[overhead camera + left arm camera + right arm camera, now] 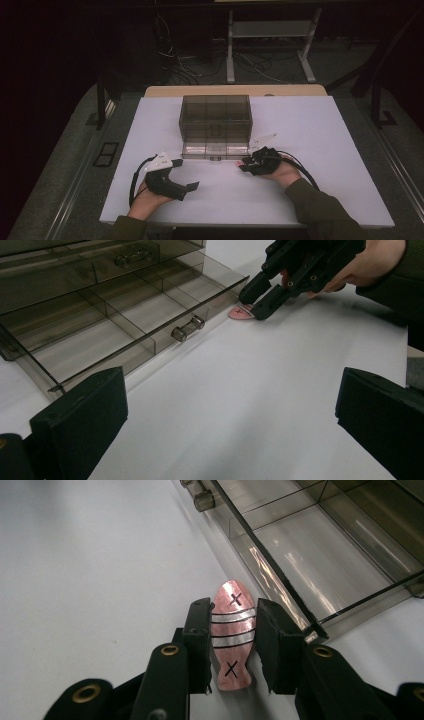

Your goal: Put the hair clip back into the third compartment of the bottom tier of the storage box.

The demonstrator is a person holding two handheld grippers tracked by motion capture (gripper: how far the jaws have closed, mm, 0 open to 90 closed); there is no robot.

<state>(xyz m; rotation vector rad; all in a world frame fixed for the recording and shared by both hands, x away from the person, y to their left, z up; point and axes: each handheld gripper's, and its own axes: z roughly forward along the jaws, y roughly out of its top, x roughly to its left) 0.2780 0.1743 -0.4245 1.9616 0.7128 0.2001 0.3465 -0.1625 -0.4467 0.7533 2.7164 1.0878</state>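
A pink fish-shaped piece (231, 635) with silver stripes and two black crosses lies flat on the white table, right beside the front of an open drawer (320, 545). My right gripper (233, 609) is shut on the fish, its pads against the two long sides. In the left gripper view the same gripper (252, 307) reaches down to the fish (239, 313). The drawer (215, 149) is the bottom one of a smoky clear cabinet (216, 120); its compartments look empty. My left gripper (186, 174) rests open on the table in front of the cabinet's left side, with nothing between its jaws.
The white table top (325, 150) has bare room left and right of the cabinet. The drawer's metal knob (188, 328) juts toward me. Beyond the table stand a desk frame (270, 45) and floor cables (175, 60).
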